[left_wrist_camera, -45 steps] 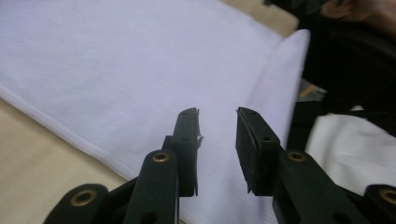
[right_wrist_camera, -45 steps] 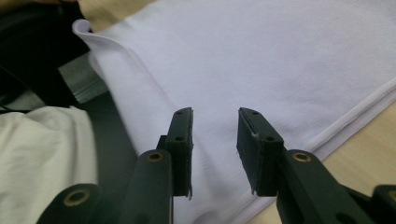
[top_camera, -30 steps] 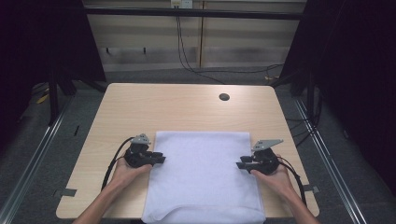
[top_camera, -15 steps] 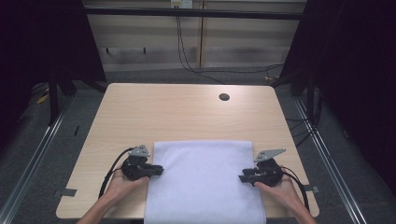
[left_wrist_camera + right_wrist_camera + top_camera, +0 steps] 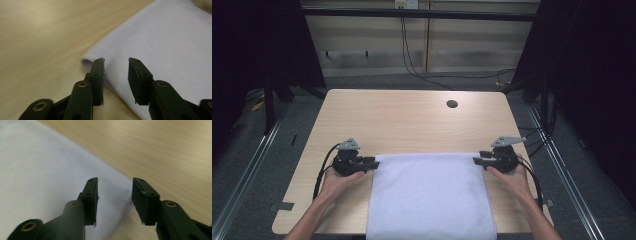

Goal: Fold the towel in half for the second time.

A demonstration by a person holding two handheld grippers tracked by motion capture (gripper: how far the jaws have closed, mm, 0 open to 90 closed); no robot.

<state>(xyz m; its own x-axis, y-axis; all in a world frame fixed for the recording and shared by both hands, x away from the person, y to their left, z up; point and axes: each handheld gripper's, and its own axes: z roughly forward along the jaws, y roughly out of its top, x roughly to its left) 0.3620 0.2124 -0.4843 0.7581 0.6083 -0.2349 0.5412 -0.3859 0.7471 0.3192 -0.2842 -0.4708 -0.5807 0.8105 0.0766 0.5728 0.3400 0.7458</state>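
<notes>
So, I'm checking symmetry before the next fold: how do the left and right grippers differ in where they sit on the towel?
The left gripper sits at the white towel's far left corner, the right gripper at its far right corner. They point inward, toward each other. Both are open, jaws straddling the towel's edge.

A light wooden table [image 5: 412, 120] carries a white cloth [image 5: 429, 195].

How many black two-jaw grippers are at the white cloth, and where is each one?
2. The left black two-jaw gripper is at the far left corner of the white cloth; the right black two-jaw gripper is at its far right corner. Both are open.
</notes>
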